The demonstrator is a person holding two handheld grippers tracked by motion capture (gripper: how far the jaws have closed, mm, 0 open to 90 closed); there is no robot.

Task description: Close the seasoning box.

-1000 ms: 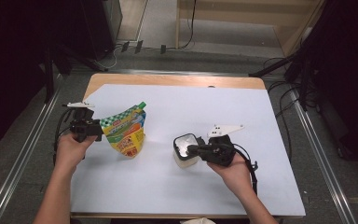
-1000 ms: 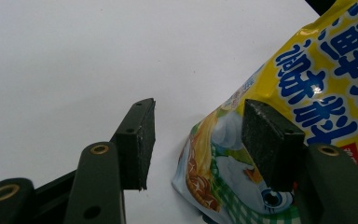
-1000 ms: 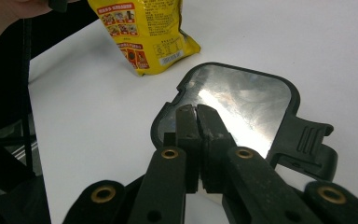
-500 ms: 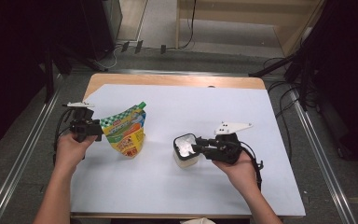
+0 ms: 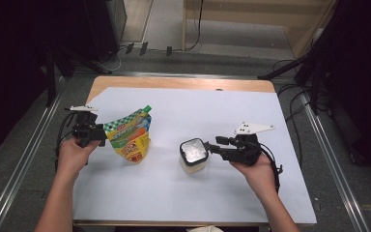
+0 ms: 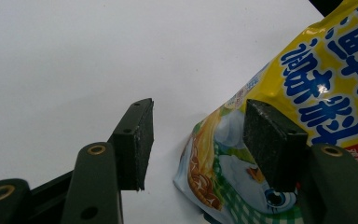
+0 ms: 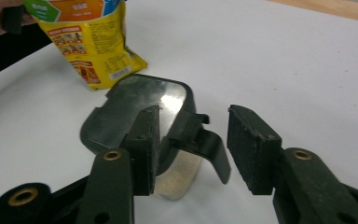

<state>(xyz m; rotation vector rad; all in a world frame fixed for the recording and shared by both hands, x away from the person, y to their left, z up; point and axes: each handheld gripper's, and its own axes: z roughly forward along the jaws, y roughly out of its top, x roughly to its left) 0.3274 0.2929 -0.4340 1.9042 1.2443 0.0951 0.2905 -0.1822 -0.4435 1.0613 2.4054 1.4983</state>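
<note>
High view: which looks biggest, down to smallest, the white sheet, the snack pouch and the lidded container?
1. White sheet, by far the largest; it covers most of the table.
2. Snack pouch, yellow and green.
3. Lidded container, somewhat smaller than the pouch.
All three lie at much the same distance, so nearness hardly affects the order.

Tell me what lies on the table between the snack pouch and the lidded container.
Nothing: in the high view, only bare white table sheet separates the snack pouch from the lidded container. The right gripper view shows the same bare gap.
</note>
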